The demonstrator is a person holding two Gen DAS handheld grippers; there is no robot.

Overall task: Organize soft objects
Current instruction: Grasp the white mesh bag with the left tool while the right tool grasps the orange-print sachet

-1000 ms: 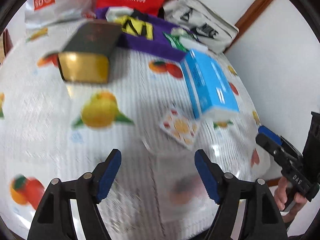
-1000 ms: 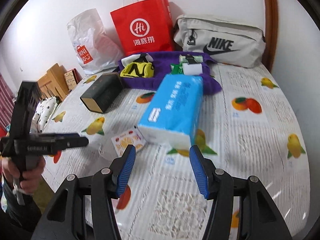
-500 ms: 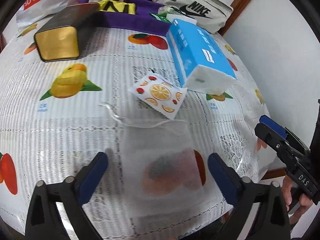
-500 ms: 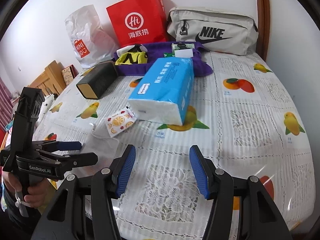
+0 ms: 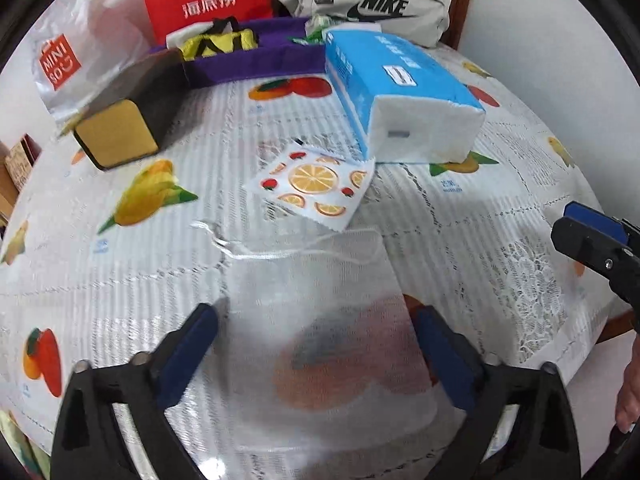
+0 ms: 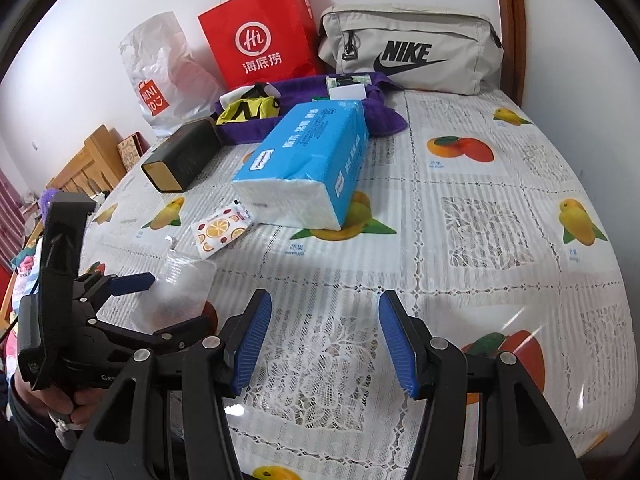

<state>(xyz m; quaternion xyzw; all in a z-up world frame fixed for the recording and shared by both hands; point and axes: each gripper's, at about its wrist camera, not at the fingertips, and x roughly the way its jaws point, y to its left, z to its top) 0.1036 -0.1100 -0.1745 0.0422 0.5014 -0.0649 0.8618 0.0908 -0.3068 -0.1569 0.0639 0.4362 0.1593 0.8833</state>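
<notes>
While both grippers gape wide, the left gripper (image 5: 316, 340) straddles a flat mesh pouch (image 5: 320, 320). The right gripper (image 6: 324, 340) grips nothing. Purple tray (image 6: 296, 88) holds yellow cloth (image 6: 248, 110).

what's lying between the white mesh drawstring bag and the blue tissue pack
A small orange-slice print packet lies between them, its corner reaching the tissue pack, just beyond the mesh bag. The left wrist view shows it best.

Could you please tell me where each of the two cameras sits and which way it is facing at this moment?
Left wrist: on the left tool, low over the mesh pouch, facing the far wall; the open right tool shows at right.
Right wrist: on the right tool, open above the tablecloth, facing the same wall; the left tool and hand show at left.
Shared: tissue pack, fruit-print packet, red bag.
</notes>
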